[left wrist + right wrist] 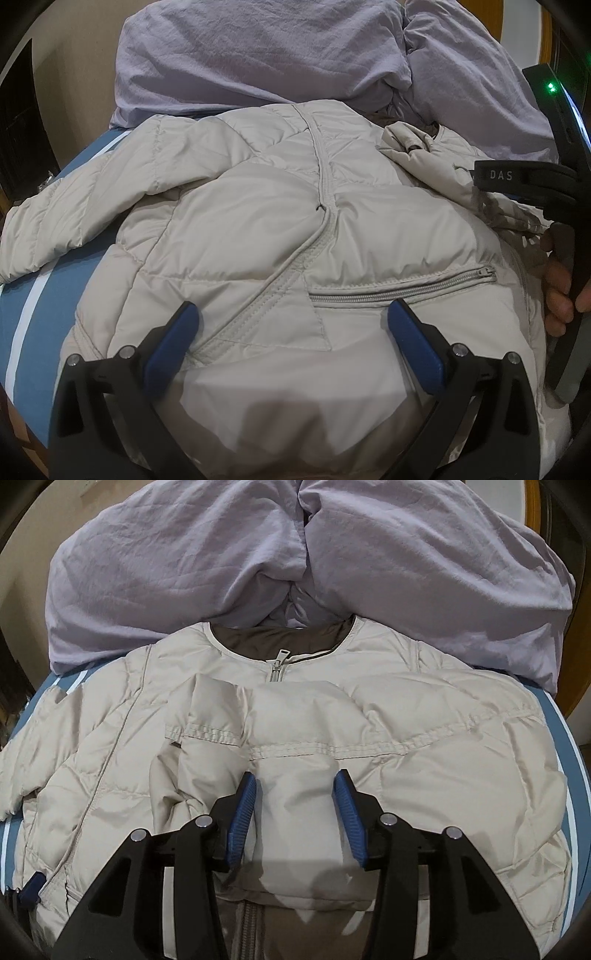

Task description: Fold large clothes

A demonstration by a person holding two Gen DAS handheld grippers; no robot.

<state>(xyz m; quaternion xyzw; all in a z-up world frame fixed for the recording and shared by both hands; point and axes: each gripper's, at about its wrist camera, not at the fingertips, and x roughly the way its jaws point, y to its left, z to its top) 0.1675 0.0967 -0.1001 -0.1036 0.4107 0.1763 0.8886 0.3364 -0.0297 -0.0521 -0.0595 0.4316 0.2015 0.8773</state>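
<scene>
Jacket: a beige puffer jacket (424, 716) is lying front-up on a blue sheet (44, 295) with white stripes, its collar pointing away toward a lilac duvet (184, 565) that is bunching up just behind it.

Zip: the front zip is sitting closed up to the collar, with the zip pull (280, 655) resting at the neckline.

Right sleeve: one sleeve (295, 746) is lying folded across the chest, its cuff end pointing toward the left side of the right wrist view.

Left sleeve: the other sleeve (40, 229) is trailing out flat over the sheet, not yet brought in.

Right gripper: the right gripper (294, 794) is hovering over the folded sleeve with its jaws spread part-way; puffed fabric is bulging up between the blue pads, but whether they are pinching it I cannot tell.

Left gripper: the left gripper (291, 321) is hanging wide apart over the lower front near the pocket zip (402, 282), gripping nothing.

Progress: the folding is looking early to midway, judging by one sleeve being in and the body lying full length.

Remaining: the left sleeve is waiting to be folded in, and the body is likely needing folding hem to collar after that.
</scene>
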